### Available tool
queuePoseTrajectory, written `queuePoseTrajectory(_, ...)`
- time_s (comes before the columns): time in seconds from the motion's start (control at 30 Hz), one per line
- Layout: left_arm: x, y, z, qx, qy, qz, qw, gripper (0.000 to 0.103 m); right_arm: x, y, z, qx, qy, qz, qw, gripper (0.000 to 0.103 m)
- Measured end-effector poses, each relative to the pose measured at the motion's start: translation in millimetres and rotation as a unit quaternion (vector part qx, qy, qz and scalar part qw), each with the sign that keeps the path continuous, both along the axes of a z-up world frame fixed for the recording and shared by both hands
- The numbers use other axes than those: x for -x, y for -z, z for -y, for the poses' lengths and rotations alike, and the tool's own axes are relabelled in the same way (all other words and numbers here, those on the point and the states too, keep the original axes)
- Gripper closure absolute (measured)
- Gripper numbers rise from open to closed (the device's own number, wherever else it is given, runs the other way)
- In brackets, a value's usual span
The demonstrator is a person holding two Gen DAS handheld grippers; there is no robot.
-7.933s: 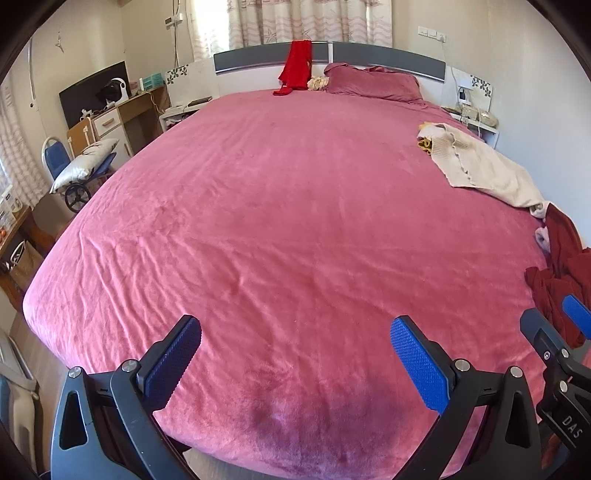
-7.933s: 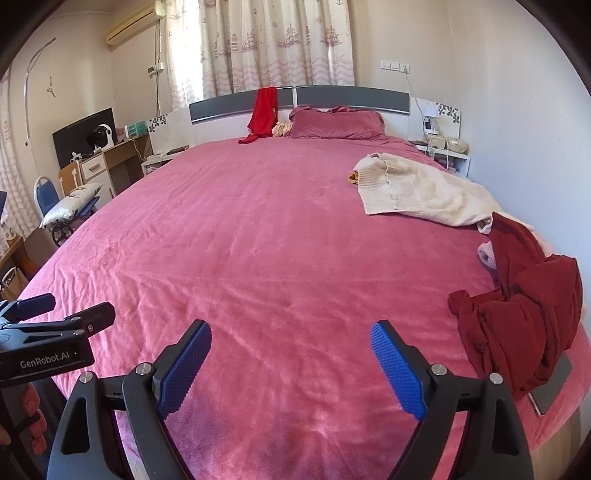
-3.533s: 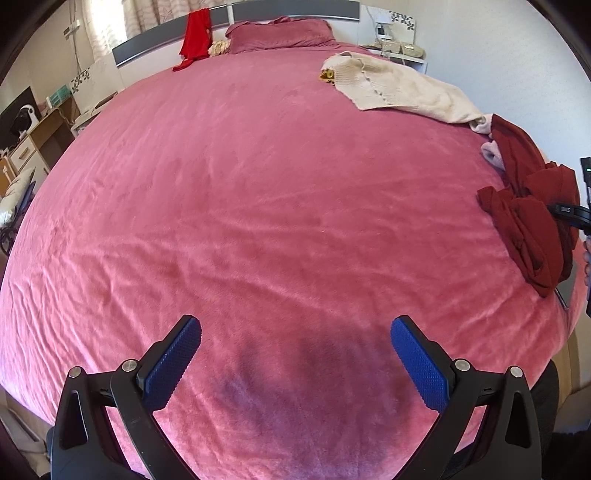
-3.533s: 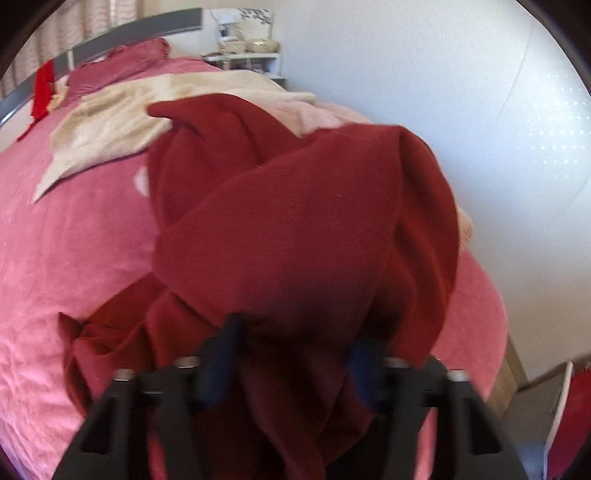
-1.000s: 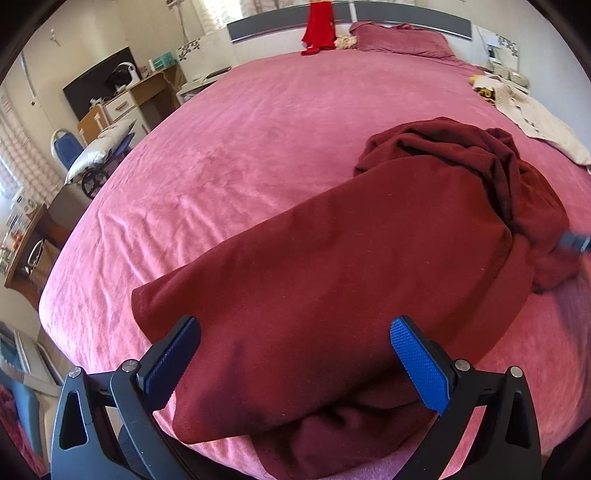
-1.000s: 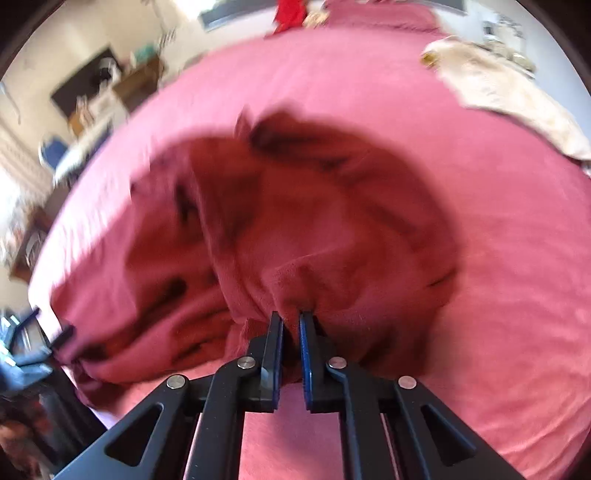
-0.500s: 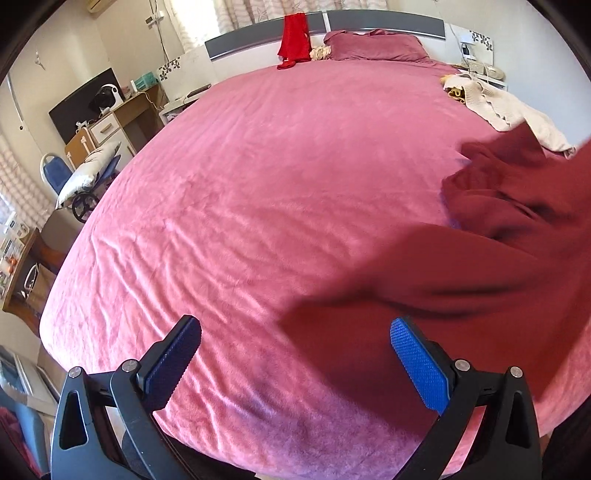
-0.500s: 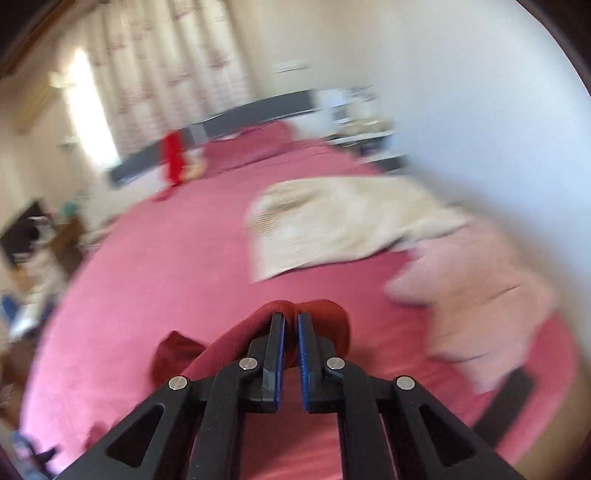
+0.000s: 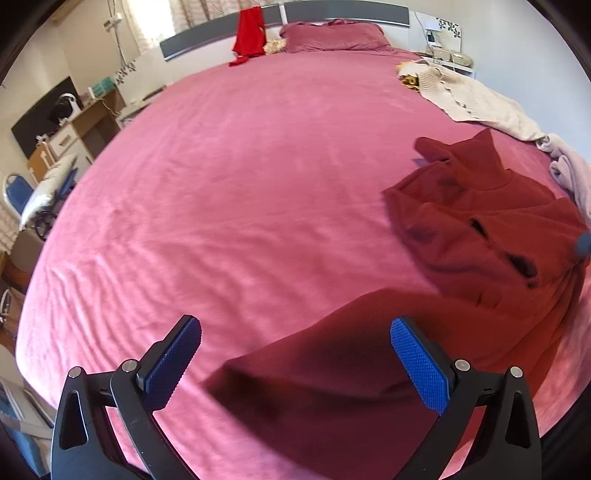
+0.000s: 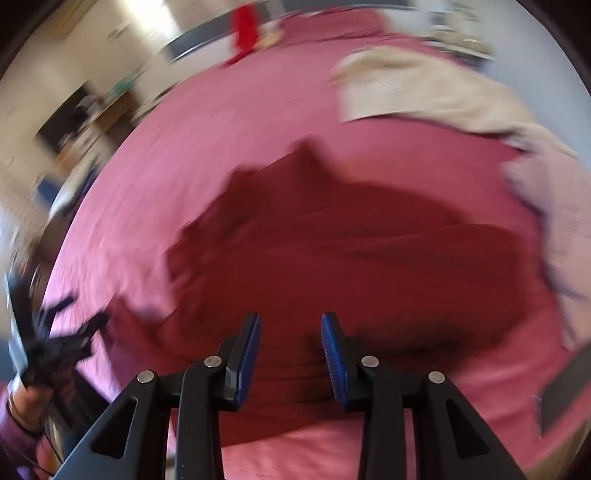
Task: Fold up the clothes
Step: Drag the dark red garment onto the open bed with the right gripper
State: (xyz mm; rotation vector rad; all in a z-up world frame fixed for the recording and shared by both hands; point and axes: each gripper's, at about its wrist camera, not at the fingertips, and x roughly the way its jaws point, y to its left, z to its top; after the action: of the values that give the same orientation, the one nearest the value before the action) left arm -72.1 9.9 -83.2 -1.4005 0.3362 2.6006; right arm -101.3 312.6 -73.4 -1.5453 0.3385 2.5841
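Observation:
A dark red garment [image 9: 476, 236] lies crumpled on the pink bedspread [image 9: 240, 166] at the front right, one flap reaching under my left gripper [image 9: 295, 350], which is open and holds nothing. In the blurred right wrist view the same dark red garment [image 10: 351, 251] spreads wide just ahead of my right gripper [image 10: 291, 339]. Its blue pads [image 10: 332, 343] stand apart with nothing between them. The left gripper [image 10: 62, 339] shows at that view's left edge, held by a hand in a purple sleeve.
A cream knitted garment [image 9: 469, 96] and a pale pink cloth [image 9: 570, 177] lie along the bed's right side. A bright red garment [image 9: 251, 29] hangs on the headboard beside a pillow [image 9: 332, 35]. A desk [image 9: 74, 125] and chair [image 9: 18, 188] stand left of the bed.
My right gripper has opened and let go of the dark red garment, which now lies spread on the bed. The left gripper stays open in nearly the same place.

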Motion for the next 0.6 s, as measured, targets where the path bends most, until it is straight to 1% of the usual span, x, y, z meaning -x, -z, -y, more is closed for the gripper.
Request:
queuePoseTrajectory(0.07,1,1,-8,0.001,0.003,0.000,1.0000,0.000,14,14,28,0.009,-0.049,0.012,0.999,0.069)
queuePoseTrajectory(0.17,1,4,-17,0.008,0.010,0.000,0.9999,0.000,35,34,70,0.022,-0.123,0.029,0.992,0.069)
queuePoseTrajectory(0.2,0,4,-18,0.011,0.013,0.001,0.9998,0.000,40,40,80,0.015,-0.141,0.037,0.989,0.070)
queuePoseTrajectory(0.23,0,4,-18,0.014,0.017,0.002,0.9998,0.000,44,43,86,-0.007,-0.148,0.047,0.988,0.071)
queuePoseTrajectory(0.27,0,5,-19,0.016,0.020,0.003,0.9997,0.000,45,43,86,-0.018,-0.148,0.048,0.988,0.085)
queuePoseTrajectory(0.37,1,1,-22,0.020,0.028,-0.007,0.9994,0.000,40,22,63,-0.011,-0.112,0.010,0.994,0.093)
queuePoseTrajectory(0.47,7,-5,-34,0.028,0.043,-0.023,0.9984,0.000,22,-20,18,-0.035,-0.053,-0.042,0.997,0.093)
queuePoseTrajectory(0.6,19,-12,-73,0.032,0.087,-0.038,0.9949,0.000,-8,-74,-56,-0.066,0.037,-0.087,0.993,0.093)
